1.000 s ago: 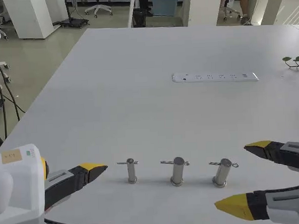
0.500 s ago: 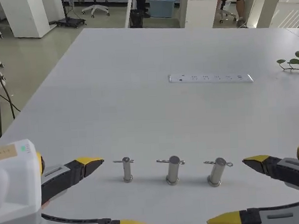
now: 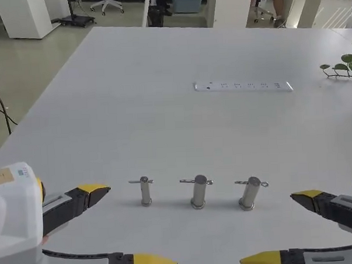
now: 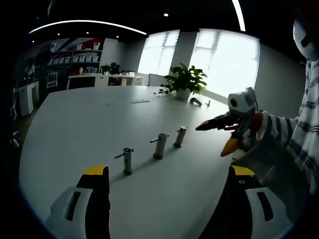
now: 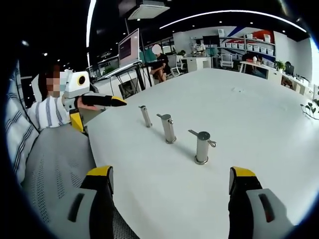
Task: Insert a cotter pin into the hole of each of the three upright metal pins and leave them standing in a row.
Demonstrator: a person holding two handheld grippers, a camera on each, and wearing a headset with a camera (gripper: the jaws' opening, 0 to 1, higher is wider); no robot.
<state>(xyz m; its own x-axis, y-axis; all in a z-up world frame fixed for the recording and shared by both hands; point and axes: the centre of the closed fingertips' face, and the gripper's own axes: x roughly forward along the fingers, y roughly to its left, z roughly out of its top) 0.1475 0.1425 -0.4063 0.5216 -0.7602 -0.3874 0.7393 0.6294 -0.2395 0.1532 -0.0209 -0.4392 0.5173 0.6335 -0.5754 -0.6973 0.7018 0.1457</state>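
Pins: three metal pins stand upright in a row on the table point(image 3: 163, 109), close to its near edge: the left pin point(image 3: 145, 193), the middle pin point(image 3: 198, 194) and the right pin point(image 3: 247, 195).
Cotter pins: a thin cotter pin point(image 3: 195, 181) goes across the top of each of the three pins.
Left side: the left tongs point(image 3: 124, 228) are wide open and hold nothing; they are low beside the left pin, not touching it.
Right side: the right tongs point(image 3: 279, 228) are also wide open and empty, near the right pin but apart from it.
Behind the row: a white power strip point(image 3: 243, 86) lies flat, well apart from the pins.
Far right edge: a small green plant point(image 3: 340, 67).
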